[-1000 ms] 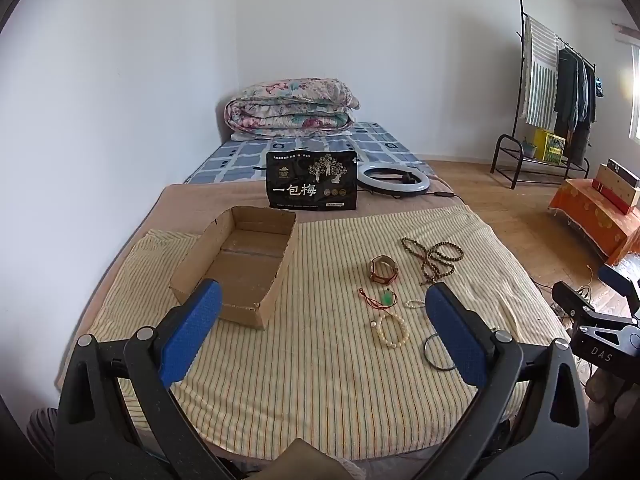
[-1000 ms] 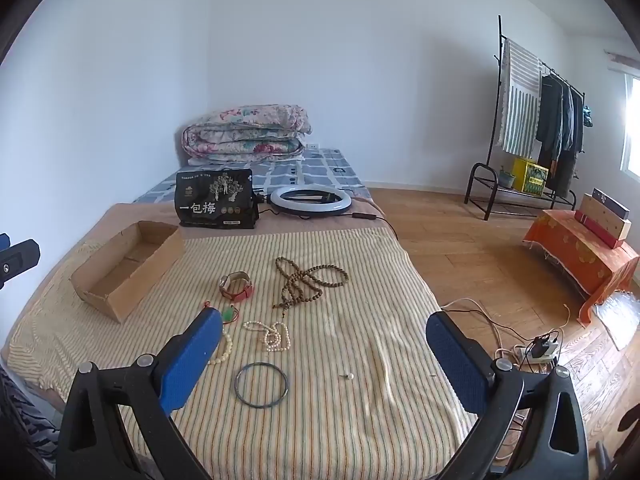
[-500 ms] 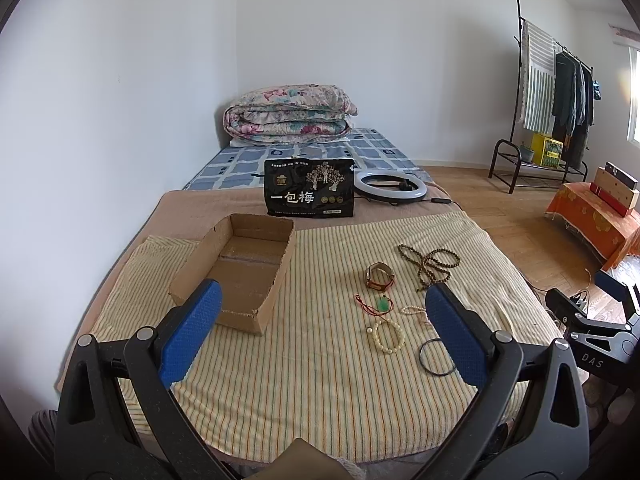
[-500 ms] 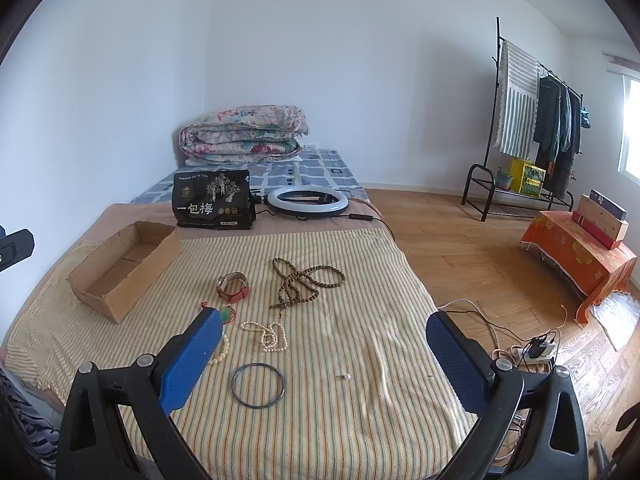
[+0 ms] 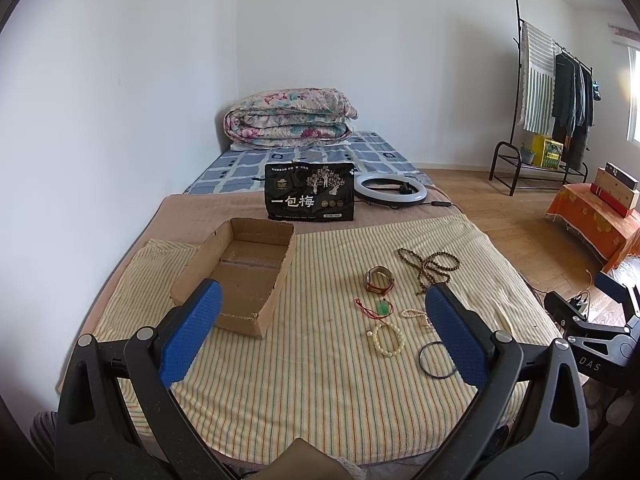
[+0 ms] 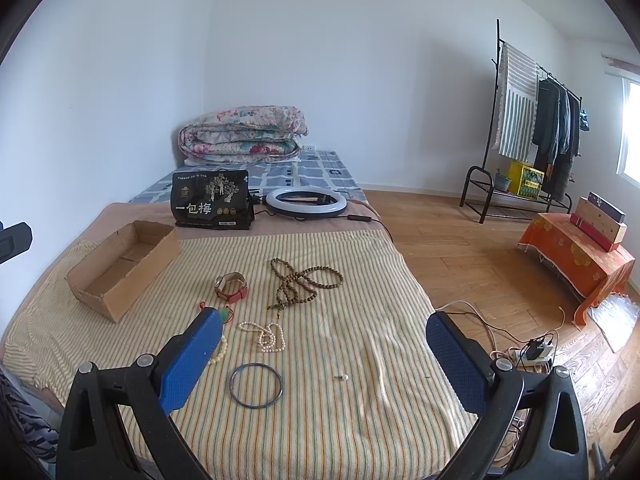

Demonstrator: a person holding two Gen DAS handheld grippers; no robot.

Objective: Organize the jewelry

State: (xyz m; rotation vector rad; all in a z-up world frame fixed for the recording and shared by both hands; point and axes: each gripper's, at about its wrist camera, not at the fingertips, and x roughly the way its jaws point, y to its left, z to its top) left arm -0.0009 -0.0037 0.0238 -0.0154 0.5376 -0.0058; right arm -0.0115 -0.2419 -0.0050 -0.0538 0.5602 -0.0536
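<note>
Left wrist view. The left gripper (image 5: pixel 322 334) hangs above the near edge of the striped cloth (image 5: pixel 304 380), its blue-padded jaws spread wide and holding nothing. At 1 o'clock from it lies the cream bead bracelet (image 5: pixel 386 340), with the black bangle (image 5: pixel 437 360) just to its right, partly hidden by the right-hand pad. Beyond these lie the green pendant on a red cord (image 5: pixel 379 307), then the red-strapped watch (image 5: pixel 380 280), and at 1 o'clock the brown bead necklace (image 5: pixel 430 267). The open cardboard box (image 5: pixel 240 270) sits at 11 o'clock, well apart from the jewelry. A black printed bag (image 5: pixel 310 197) stands at 12 o'clock behind the box, a ring light (image 5: pixel 390 189) beside it; a folded quilt (image 5: pixel 289 117) lies farthest.

Right wrist view. The right gripper (image 6: pixel 324 360) also hangs with jaws wide apart and nothing between them. The black bangle (image 6: pixel 256 385) lies nearest, at 11 o'clock, and a small loose pearl (image 6: pixel 344 377) at 12 o'clock. Farther on is the white pearl strand (image 6: pixel 265 335), then the watch (image 6: pixel 231 286) and brown necklace (image 6: pixel 304 283). A clothes rack (image 6: pixel 532 128) stands at 2 o'clock.
</note>
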